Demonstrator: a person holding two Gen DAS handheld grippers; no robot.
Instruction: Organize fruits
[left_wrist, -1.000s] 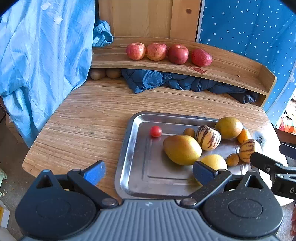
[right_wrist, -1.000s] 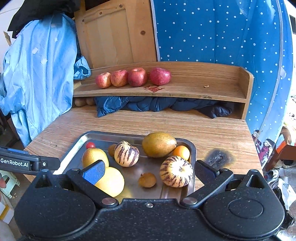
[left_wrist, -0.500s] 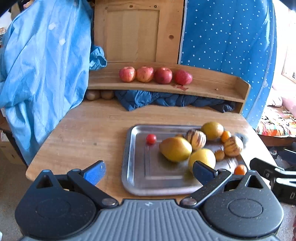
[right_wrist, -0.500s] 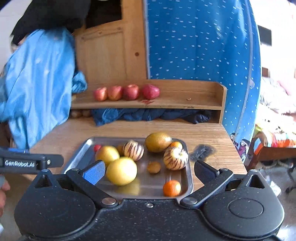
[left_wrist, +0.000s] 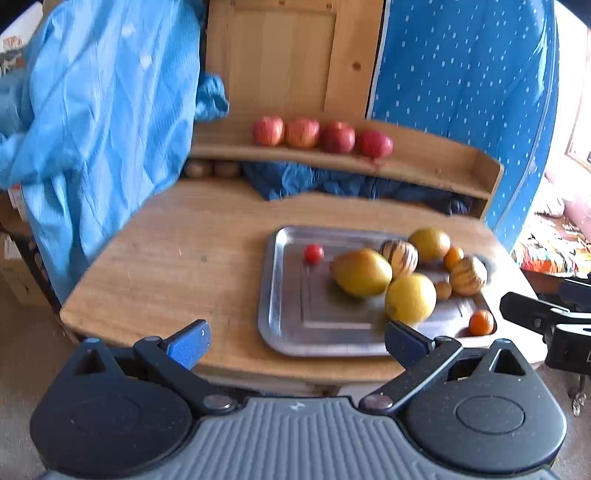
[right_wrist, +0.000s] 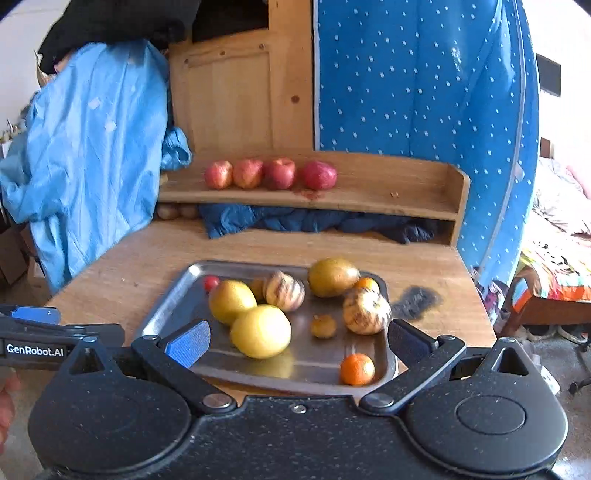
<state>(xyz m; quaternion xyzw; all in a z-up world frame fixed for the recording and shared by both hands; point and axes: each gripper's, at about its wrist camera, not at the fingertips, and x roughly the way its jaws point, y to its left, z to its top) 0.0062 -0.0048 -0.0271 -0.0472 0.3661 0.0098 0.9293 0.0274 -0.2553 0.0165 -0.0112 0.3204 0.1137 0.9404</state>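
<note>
Likely home bedroom: blurred bed (right_wrist: 554, 236) at right, wooden table (right_wrist: 424, 266), hanging blue garment (right_wrist: 92, 166).

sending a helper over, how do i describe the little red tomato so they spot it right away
Start at the metal tray on the wooden table. The tomato sits in the tray's far left corner, just behind a big yellow fruit. It is the only red thing in the tray, and far smaller than the red apples, which are up on the shelf.
</note>
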